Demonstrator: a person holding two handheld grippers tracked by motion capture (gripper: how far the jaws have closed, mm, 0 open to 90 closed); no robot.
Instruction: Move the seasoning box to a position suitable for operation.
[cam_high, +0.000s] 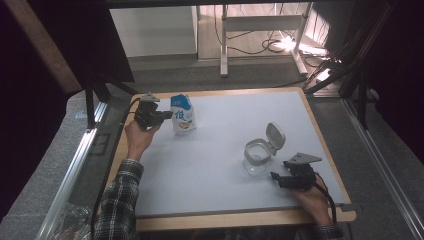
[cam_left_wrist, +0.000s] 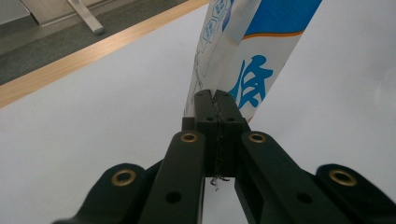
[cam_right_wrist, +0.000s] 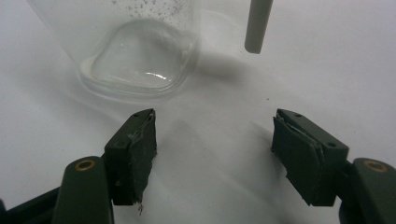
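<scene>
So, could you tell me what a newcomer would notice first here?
Probably the blue-and-white pouch standing at the mat's far left, its edge pinched by the left tongs. Next, the clear jar with its flip lid up, near right, just ahead of the open right tongs.

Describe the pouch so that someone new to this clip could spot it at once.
On the white mat, look to its far left corner: the pouch stands there, pinched by the left gripper. It is white and blue with a large blue character, unlike the clear jar.
</scene>
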